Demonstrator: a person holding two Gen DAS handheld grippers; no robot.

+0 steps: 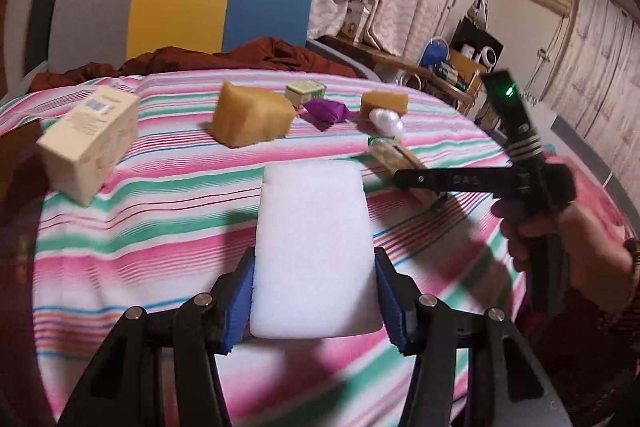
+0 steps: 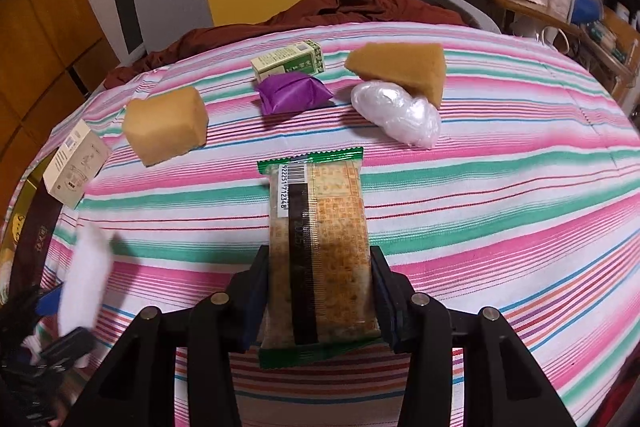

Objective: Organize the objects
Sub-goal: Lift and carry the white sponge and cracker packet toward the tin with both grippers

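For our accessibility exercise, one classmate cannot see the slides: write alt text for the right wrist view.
The right gripper is shut on a biscuit packet above a striped cloth. Beyond lie two tan sponges, a purple packet, a clear bag and a green box.

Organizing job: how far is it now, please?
No finished grouping shows. In hand: the left gripper holds a white foam block; the right gripper holds a cracker packet. Left, scattered on the striped cloth: two tan sponges, purple packet, plastic bag roll, two boxes.
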